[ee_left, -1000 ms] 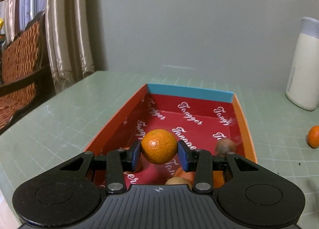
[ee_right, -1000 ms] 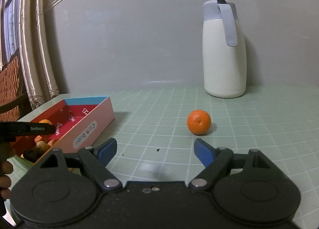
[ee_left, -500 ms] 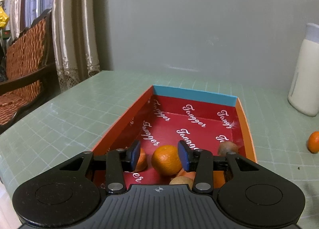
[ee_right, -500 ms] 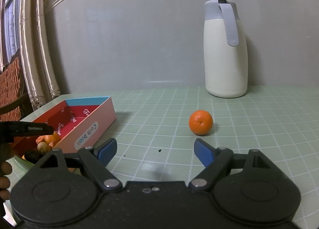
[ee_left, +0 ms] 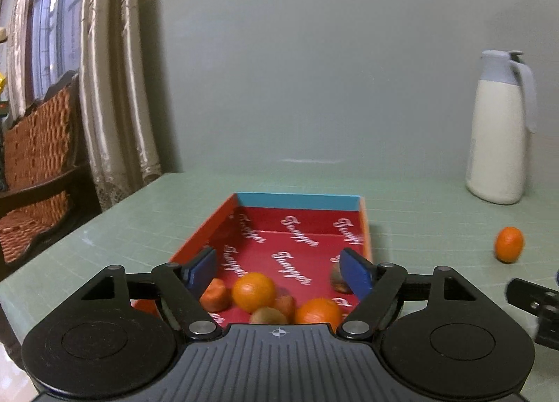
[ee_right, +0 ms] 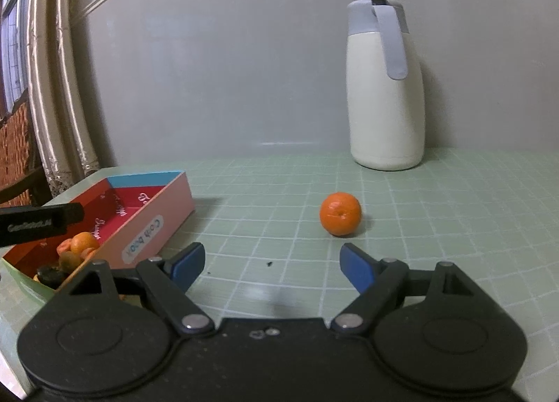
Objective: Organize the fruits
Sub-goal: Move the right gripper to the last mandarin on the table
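A red box (ee_left: 297, 241) with a blue far wall lies on the green mat. Inside its near end lie several fruits, among them an orange (ee_left: 253, 291), a second orange (ee_left: 318, 311) and a brown kiwi (ee_left: 338, 279). My left gripper (ee_left: 279, 267) is open and empty above them. One orange (ee_right: 340, 214) lies alone on the mat; it also shows in the left wrist view (ee_left: 509, 244). My right gripper (ee_right: 270, 264) is open and empty, a little short of that orange. The box (ee_right: 153, 223) sits to its left.
A white thermos jug (ee_right: 384, 87) with a grey lid stands at the back by the wall; it also shows in the left wrist view (ee_left: 498, 129). A wicker chair (ee_left: 35, 164) and curtains (ee_left: 115, 87) stand off the table's left edge.
My left gripper opened and dropped the orange into the box, then drew back and up. My right gripper stayed open and hardly moved.
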Tool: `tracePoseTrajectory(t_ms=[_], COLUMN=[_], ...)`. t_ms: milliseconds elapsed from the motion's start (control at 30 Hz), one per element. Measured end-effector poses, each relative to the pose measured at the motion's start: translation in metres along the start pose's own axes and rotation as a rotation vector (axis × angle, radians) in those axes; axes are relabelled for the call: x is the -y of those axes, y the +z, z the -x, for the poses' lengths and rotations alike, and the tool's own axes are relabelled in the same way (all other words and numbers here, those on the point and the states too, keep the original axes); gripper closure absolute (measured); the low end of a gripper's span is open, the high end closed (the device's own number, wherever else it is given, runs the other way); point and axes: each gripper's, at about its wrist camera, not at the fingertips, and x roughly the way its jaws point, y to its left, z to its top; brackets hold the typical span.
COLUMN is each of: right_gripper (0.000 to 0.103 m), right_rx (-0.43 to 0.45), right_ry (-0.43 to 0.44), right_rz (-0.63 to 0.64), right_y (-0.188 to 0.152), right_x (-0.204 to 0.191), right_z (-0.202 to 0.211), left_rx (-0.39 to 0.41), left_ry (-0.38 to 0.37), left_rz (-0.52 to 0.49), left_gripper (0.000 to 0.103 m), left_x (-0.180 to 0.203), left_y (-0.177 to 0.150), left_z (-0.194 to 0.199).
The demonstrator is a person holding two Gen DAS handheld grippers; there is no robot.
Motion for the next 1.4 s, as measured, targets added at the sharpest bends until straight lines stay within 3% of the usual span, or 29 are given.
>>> tracePoseTrajectory(t_ms=[367,1000,1400], right_gripper=[0.019,0.019,0.019], right_rx=[-0.005,-0.033,-0.063], right_ry=[-0.032,-0.09,-0.117], right_rz=[-0.036,-0.062,-0.093], right_y=[0.003,0.016,0.027], right_x=[0.015,0.04,0.051], right_z=[-0.004,-0.042,-0.075], left_rx=[0.013,0.026,0.03], left_ry=[0.006,0.007,0.024], left_rz=[-0.006,-0.015,0.028], left_gripper=[0.02,0.015,0.013], left_x=[0.001,0.007,-0.012], left_y=[-0.005,-0.002,-0.001], left_z=[0.016,-0.002,-0.011])
